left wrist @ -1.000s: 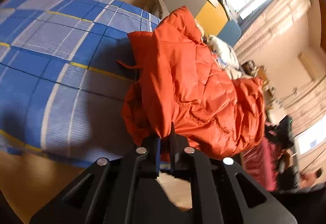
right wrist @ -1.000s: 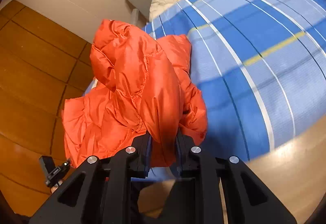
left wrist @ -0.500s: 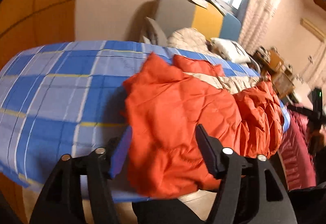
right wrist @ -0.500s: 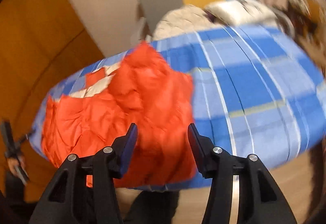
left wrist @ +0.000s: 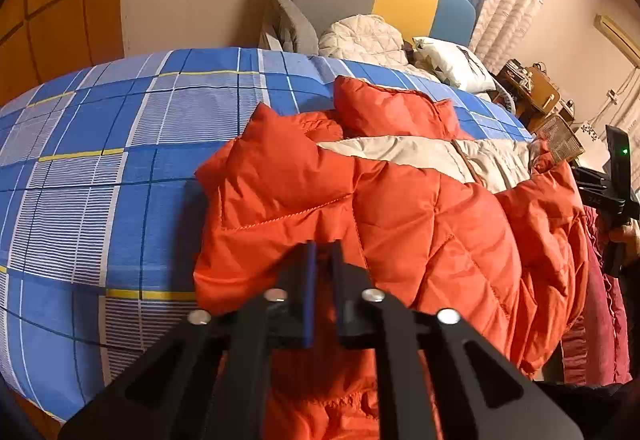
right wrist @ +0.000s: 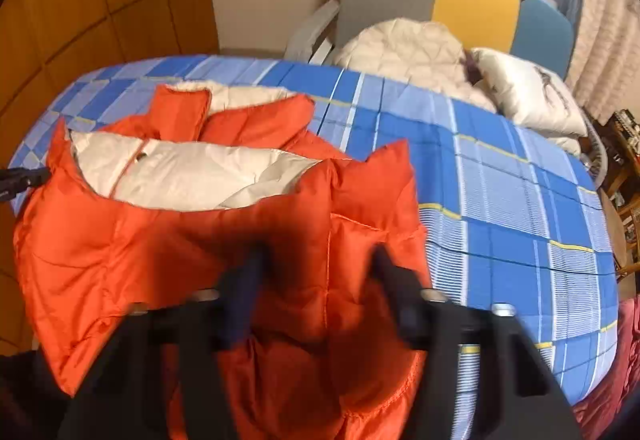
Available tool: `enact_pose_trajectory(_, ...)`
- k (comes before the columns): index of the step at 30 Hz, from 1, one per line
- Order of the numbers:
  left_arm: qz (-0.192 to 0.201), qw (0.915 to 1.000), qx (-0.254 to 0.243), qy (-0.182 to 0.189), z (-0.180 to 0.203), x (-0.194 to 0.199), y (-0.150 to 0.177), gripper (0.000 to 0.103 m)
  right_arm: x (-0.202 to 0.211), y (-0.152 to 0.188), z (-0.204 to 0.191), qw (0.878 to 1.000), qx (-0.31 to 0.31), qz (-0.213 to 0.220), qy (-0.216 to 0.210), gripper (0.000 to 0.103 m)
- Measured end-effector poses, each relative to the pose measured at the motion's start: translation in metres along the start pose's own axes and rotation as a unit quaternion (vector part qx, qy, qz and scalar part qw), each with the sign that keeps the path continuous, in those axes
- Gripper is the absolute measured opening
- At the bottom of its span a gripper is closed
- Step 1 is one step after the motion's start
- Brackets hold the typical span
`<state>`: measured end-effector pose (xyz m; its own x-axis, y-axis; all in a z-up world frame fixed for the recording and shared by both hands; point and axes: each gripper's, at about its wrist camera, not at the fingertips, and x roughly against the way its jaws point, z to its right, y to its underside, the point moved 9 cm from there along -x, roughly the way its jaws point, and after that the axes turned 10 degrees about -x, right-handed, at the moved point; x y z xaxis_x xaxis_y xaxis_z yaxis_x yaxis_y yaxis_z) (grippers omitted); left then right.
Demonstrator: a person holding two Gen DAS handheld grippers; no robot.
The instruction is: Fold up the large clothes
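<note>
Orange jacket (left wrist: 400, 207) lies open across the middle of the bed (left wrist: 100, 167), cream lining up, left tool (left wrist: 322, 260) nearly closed at its hem, right tool (right wrist: 316, 272) spread wide over it.

No lettering, brand mark or number can be read on the puffy orange quilted jacket (left wrist: 420, 207) or the blue plaid bedsheet (left wrist: 120, 167). The room beyond shows no legible sign.

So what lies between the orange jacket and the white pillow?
Bare blue plaid bedsheet separates the orange jacket from the white pillow; the right wrist view shows it.
</note>
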<state>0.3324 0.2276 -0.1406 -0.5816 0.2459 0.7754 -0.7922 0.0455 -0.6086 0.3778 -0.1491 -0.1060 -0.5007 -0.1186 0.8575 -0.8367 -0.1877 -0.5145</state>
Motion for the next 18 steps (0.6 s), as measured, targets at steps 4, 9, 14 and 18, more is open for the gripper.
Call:
enact_pose_trajectory(4,0.02,0.9997,0.01,-0.006,-0.002,0.003,0.001,0.0,-0.001,0.002,-0.002,1.0,-0.002,0.001,-0.001,0.025)
enact_pose_trajectory(9,0.078,0.9963,0.03,-0.02,-0.009,0.035,-0.006,0.0,0.014,-0.005,0.004,0.999,-0.031,0.028,-0.004,0.01)
enact_pose_trajectory(14,0.123,0.9904,0.044,-0.044,-0.024,0.068,-0.023,0.0,0.033,-0.02,0.018,0.996,-0.067,0.066,0.006,0.001)
enact_pose_trajectory(18,0.108,0.9906,0.055,-0.063,-0.039,0.05,-0.037,0.0,0.016,-0.031,0.029,0.993,-0.091,0.064,0.026,0.001)
